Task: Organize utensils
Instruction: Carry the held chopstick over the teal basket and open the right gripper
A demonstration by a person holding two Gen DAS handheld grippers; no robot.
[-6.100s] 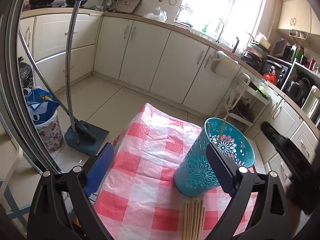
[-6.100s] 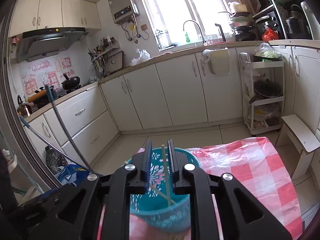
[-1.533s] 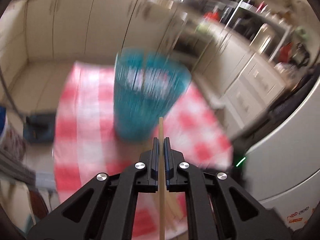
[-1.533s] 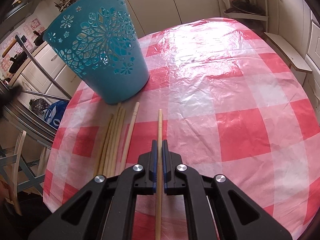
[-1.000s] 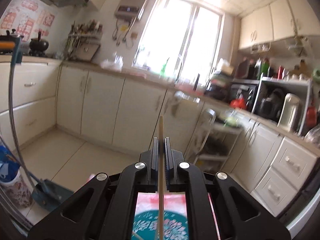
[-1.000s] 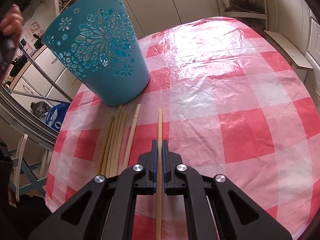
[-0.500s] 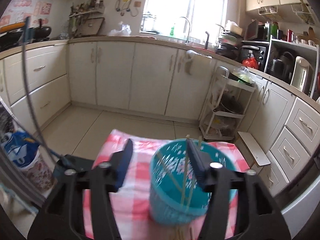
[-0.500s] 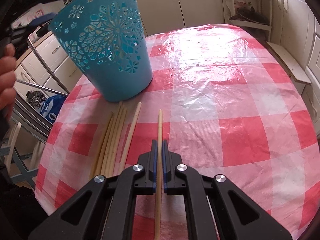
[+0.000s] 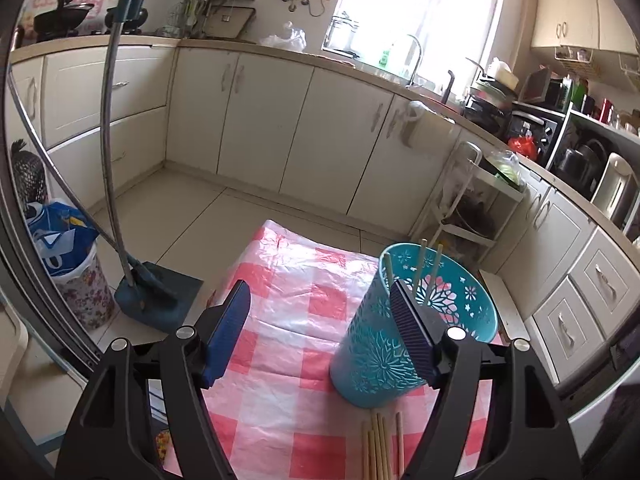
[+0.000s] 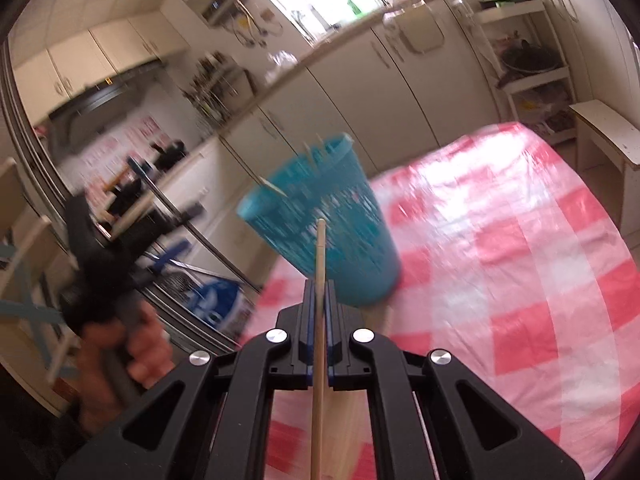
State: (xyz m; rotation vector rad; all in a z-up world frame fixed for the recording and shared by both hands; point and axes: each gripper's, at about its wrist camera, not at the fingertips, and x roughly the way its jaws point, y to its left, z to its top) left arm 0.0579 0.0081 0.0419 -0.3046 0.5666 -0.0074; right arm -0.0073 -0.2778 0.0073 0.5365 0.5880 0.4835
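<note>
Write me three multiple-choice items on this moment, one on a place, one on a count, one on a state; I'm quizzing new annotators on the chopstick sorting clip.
1. Where do the loose chopsticks lie?
A. on the cloth, at the near foot of the basket
B. on the floor
C. on the counter

2. How many chopsticks stick up out of the basket in the left wrist view?
A. none
B. three
C. seven

3. What is the state of the right gripper?
A. wide open, empty
B. shut on a spoon
C. shut on a chopstick

Key: 1 A, they rest on the checked cloth just before the basket. 2 B, three tips rise past its rim. 3 C, one chopstick runs between its closed fingers, while the left gripper is open.
</note>
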